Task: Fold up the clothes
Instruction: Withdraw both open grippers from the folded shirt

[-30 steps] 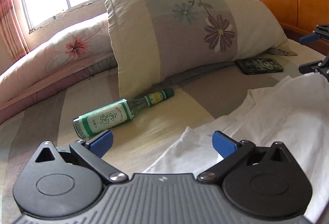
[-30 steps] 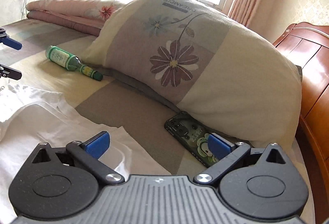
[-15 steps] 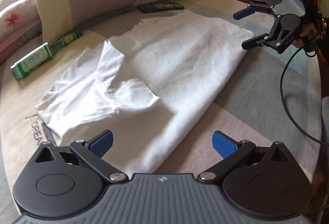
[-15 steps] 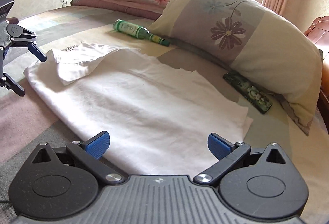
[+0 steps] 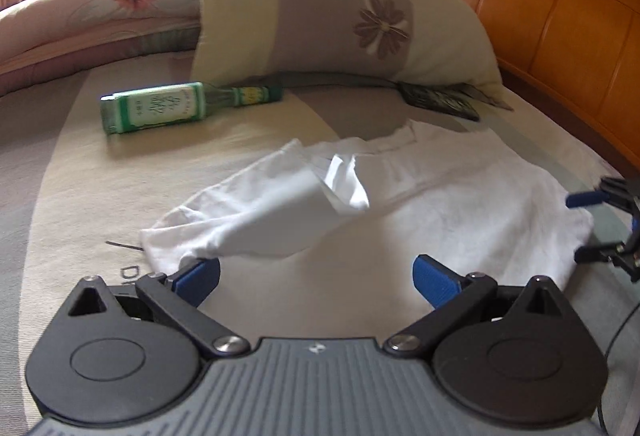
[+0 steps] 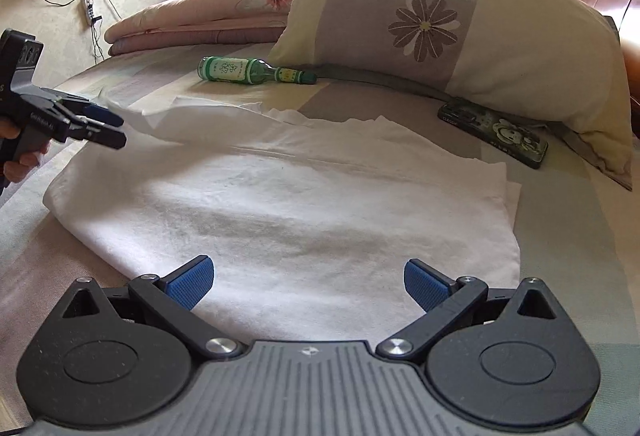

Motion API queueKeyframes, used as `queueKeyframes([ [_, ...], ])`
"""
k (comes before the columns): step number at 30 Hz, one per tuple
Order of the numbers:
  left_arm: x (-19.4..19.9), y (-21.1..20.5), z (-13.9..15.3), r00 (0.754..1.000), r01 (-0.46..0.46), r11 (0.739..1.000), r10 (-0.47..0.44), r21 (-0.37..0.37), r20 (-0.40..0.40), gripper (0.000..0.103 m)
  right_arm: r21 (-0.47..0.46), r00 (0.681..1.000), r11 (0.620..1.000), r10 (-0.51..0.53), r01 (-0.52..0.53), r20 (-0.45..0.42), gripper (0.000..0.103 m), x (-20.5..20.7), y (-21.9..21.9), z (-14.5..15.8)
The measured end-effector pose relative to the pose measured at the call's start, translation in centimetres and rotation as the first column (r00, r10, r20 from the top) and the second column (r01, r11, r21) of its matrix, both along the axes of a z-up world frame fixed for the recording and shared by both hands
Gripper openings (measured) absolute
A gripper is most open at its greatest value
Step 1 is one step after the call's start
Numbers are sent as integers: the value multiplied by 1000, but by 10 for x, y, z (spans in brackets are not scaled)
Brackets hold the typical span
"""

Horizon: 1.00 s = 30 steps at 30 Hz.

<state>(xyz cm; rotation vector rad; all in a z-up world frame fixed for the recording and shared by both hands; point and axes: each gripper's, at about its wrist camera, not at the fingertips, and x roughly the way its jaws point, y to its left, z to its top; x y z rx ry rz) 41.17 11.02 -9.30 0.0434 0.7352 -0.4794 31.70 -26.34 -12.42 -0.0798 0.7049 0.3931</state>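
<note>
A white T-shirt [image 6: 288, 196] lies spread on the bed, one sleeve folded over the body [image 5: 280, 220]. My left gripper [image 5: 316, 278] is open and empty, low at the shirt's left edge; it also shows in the right wrist view [image 6: 106, 128]. My right gripper [image 6: 308, 282] is open and empty, over the shirt's near edge; it also shows in the left wrist view [image 5: 588, 228] at the shirt's right edge.
A green glass bottle [image 6: 252, 71] lies on the bed beyond the shirt. A large flowered pillow [image 6: 452, 24] leans at the head, with a phone in a green case [image 6: 496, 134] beside it. Folded quilts [image 6: 200, 20] lie far left. Wooden headboard [image 5: 560, 8] on the right.
Both grippers have moved forward and lower toward the shirt's near edges. The left view has swung back toward the pillow and bottle. Both stay open.
</note>
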Motion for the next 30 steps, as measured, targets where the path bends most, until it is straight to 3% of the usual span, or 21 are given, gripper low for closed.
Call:
queueKeyframes([
  [4, 3, 13, 3, 997, -74, 997, 74, -14, 17, 102, -5, 1000, 1000, -21, 21, 14, 103, -4, -6, 1],
  [7, -13, 6, 4, 1000, -27, 999, 27, -43, 8, 102, 12, 998, 999, -47, 47, 29, 103, -6, -15, 4],
  [10, -35, -17, 4, 998, 53, 999, -53, 1, 34, 102, 42, 996, 996, -83, 83, 19, 101, -1, -32, 9],
  [13, -54, -45, 2, 990, 114, 992, -118, 48, 82, 102, 92, 992, 988, -123, 123, 1, 86, 12, -54, 14],
  [17, -61, -82, -6, 992, 79, 993, -87, 89, 91, 102, 126, 981, 973, -193, 193, -12, 66, 44, -81, 14],
  [21, -60, -107, -19, 994, 54, 993, -63, 104, 87, 102, 100, 953, 949, -296, 300, -57, 40, 81, -104, -5],
  [24, -61, -114, -29, 995, 60, 992, -68, 115, 67, 102, 148, 941, 931, -318, 333, -115, 21, 89, -115, -22],
  [30, -63, -109, -39, 998, 55, 985, -61, 166, 31, 102, 119, 944, 939, -309, 322, -112, 13, 67, -112, -25],
])
